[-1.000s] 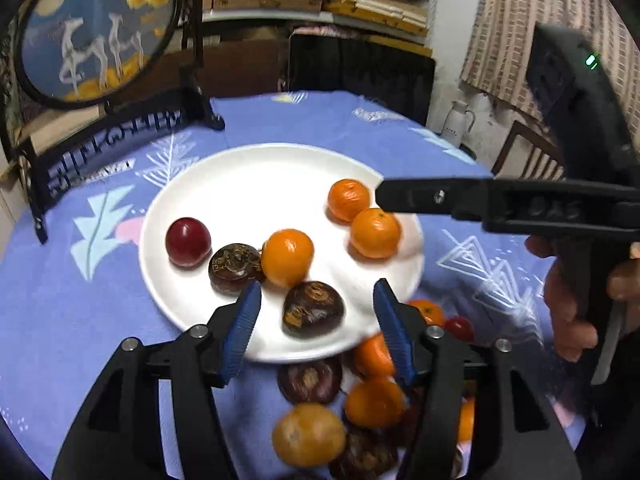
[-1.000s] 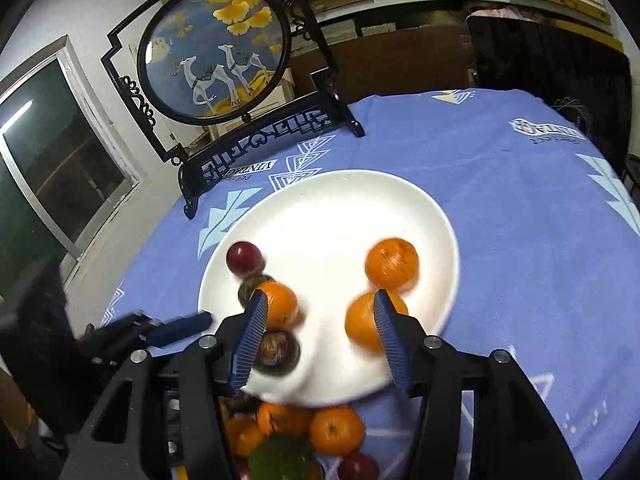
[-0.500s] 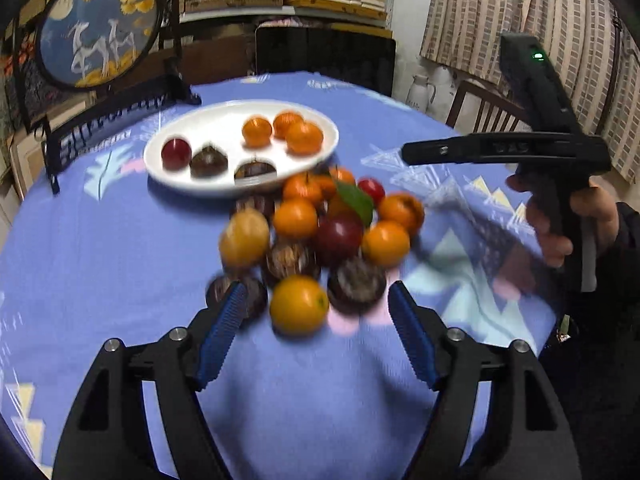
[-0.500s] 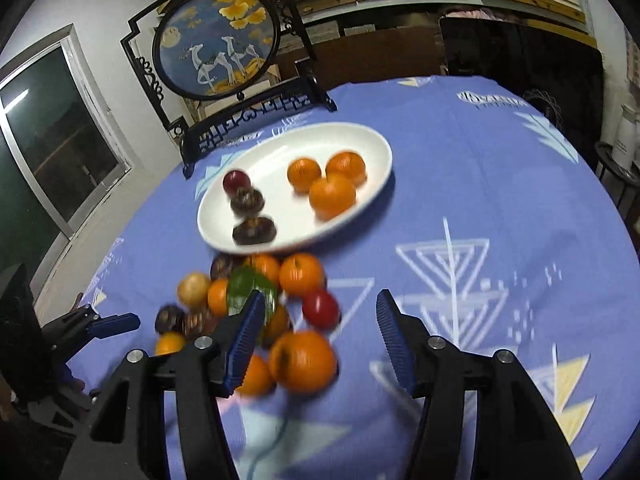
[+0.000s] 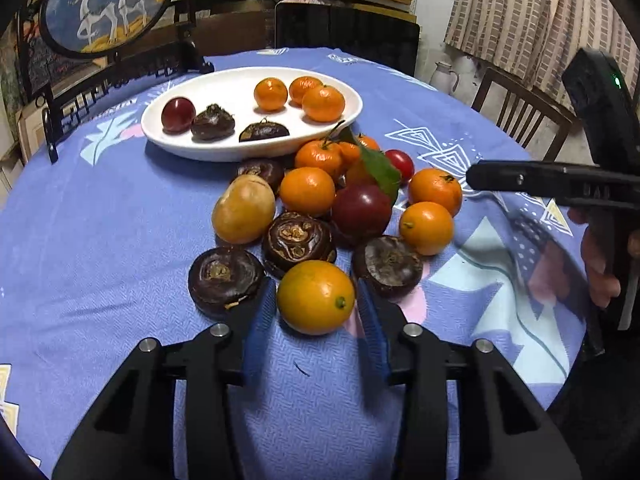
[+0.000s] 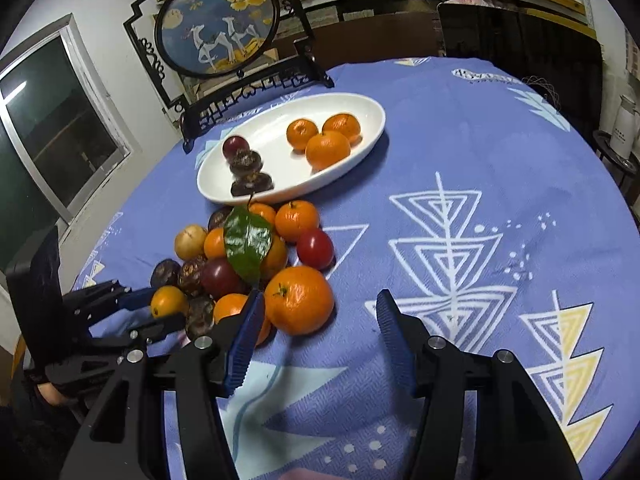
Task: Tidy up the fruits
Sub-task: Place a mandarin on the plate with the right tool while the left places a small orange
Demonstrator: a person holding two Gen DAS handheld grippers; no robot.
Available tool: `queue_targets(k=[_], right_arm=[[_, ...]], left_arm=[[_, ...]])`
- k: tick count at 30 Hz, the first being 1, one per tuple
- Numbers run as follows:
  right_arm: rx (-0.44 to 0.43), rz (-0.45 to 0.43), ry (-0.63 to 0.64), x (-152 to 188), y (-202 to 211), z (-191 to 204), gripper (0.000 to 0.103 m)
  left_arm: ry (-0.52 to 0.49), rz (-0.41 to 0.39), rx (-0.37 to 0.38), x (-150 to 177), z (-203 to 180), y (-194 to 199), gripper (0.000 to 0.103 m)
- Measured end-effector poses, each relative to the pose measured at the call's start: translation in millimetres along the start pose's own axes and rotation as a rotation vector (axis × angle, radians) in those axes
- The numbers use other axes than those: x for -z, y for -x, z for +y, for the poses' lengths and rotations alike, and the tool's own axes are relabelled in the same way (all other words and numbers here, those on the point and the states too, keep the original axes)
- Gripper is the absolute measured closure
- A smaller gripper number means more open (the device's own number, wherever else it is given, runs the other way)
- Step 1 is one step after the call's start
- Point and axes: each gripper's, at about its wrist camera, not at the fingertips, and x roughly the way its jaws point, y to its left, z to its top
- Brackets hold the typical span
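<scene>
Round table under blue patterned tablecloth (image 5: pixel 100 216); black-framed round painted screen (image 6: pixel 218 28) at 11 o'clock, shelves behind, striped curtain (image 5: pixel 532 20) and wooden chair (image 5: pixel 520 108) at 2 o'clock.

Left gripper (image 5: pixel 316 308) angled down at near edge of fruit pile, blue pads closing around smooth orange-yellow round fruit (image 5: pixel 316 298), pads just beside its sides, contact not clear. Right gripper (image 6: pixel 318 320) angled down, jaws spread, large orange mandarin (image 6: pixel 298 300) just inside left pad, nothing pinched.

White oval ceramic plate (image 5: pixel 168 136) at 12 o'clock: three mandarins, one red plum, two dark brown water chestnuts. Loose pile on cloth between plate and grippers: mandarins, dark chestnuts, red fruits, green leaf (image 6: pixel 248 244).
</scene>
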Motion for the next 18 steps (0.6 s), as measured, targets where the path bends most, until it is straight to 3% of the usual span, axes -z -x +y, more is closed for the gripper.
queue_targets(k=[2, 12, 15, 18], right_arm=[[-0.006, 0.016, 0.02, 1.7, -4.0, 2.7, 0.045], [0.005, 0.051, 0.045, -6.3, -28.1, 11.8, 0.047], [-0.085, 0.098, -0.057, -10.5, -39.4, 2.2, 0.058], [-0.083, 0.089, -0.056, -7.7, -35.9, 4.2, 0.059]], left_arm=[[-0.002, -0.007, 0.004, 0.2, 0.3, 1.7, 0.067], [0.038, -0.075, 0.044, 10.7, 2.9, 28.0, 0.066], [0.06, -0.076, 0.039, 10.7, 6.8, 29.7, 0.066], [0.08, -0.088, 0.035, 9.1, 12.0, 33.6, 0.066]])
